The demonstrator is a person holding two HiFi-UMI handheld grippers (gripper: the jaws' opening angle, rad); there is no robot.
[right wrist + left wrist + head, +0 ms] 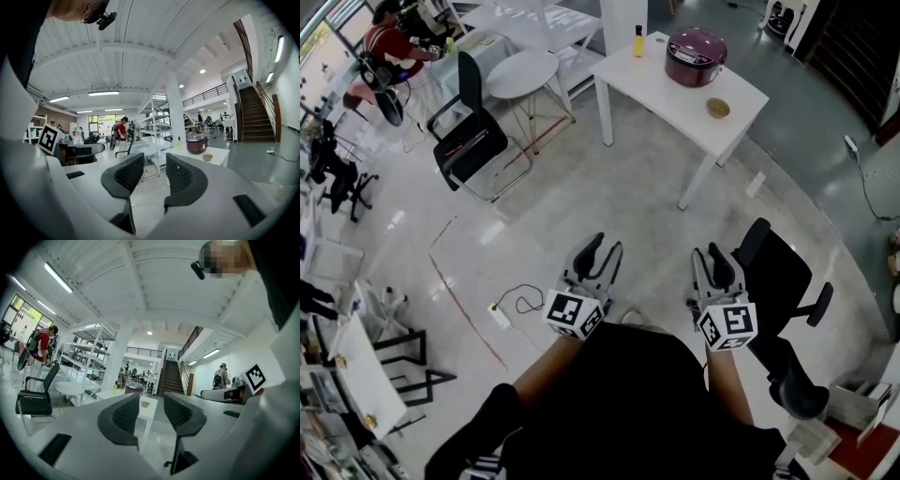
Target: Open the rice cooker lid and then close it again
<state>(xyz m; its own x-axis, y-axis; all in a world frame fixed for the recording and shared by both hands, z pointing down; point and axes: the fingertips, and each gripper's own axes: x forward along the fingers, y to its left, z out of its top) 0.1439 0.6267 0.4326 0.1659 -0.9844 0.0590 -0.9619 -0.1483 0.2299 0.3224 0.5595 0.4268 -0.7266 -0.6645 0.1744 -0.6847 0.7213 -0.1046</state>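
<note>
Left tongs [602,251] and right tongs [711,258]: both jaws apart, nothing between them, held side by side low in front of the person over bare floor. The left gripper view [151,406] and right gripper view [154,166] confirm it, showing empty gaps with floor and the far table seen through them.

The rice cooker [695,56] is well away from both tongs, on the white table [675,94] at the top of the head view. A small bowl [718,108] stands near it and a yellow bottle [638,41] sits towards the table's far corner. The lid looks shut. A black chair [778,281] stands just beside the right tongs.

Step in hand, as I read it, is the approach; the lid is not touched yet.
- Close the distance first, steering clear of the chair.
- Come at the cooker from its latch side.
- Use one pair of tongs on the release or lid edge and the other to steady the body.
- Lift the lid along its hinge arc, not straight up.

The cooker stands upright, lid facing up. The body is roundish, slightly wider left to right in the head view, so it has no strong long axis. Which side carries the latch or hinge is too small to tell.
</note>
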